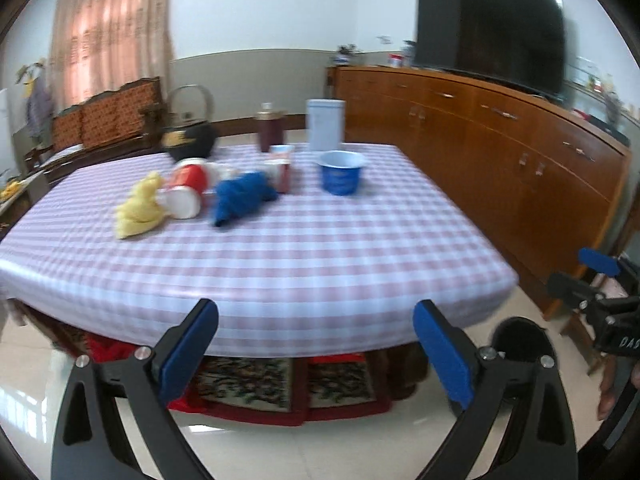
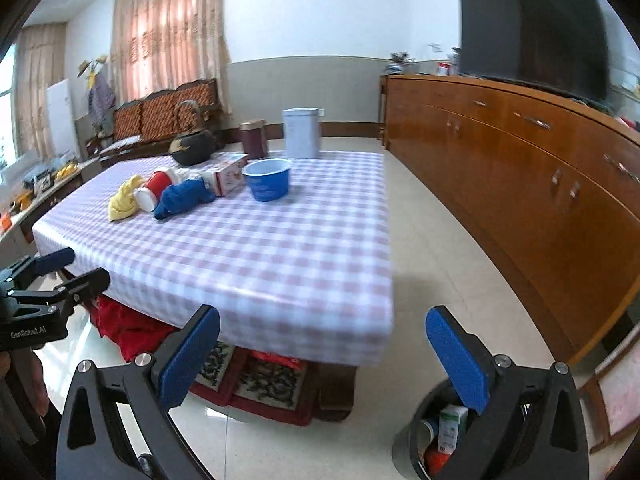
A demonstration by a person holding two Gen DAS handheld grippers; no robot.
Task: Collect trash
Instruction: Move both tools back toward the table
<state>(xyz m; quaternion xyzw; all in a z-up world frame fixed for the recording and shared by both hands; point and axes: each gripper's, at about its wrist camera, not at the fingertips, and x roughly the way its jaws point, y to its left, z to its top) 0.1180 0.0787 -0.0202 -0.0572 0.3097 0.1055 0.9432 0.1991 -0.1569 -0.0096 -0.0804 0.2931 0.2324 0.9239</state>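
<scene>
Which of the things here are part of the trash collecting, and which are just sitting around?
Likely part of the job:
red and white cup, lying on its side
small carton
bin on the floor, trash already inside

Probably just lying about:
kettle
blue bowl
white tin
brown jar
yellow cloth
blue cloth

Desk cloth (image 2: pixel 248 248): lilac-and-white check. Crumpled cloths: one yellow (image 2: pixel 123 198), one blue (image 2: pixel 182 197). Cup (image 2: pixel 154 191): red body, white base. Bowl (image 2: pixel 267 179): blue outside, white inside. Kettle (image 2: pixel 191 145): black. Canister (image 2: pixel 253 139): dark maroon. Tin (image 2: pixel 302 133): pale blue-grey. Cabinet (image 2: pixel 520 168): orange-brown wood. Gripper pads (image 2: pixel 188 362): blue on black arms.
</scene>
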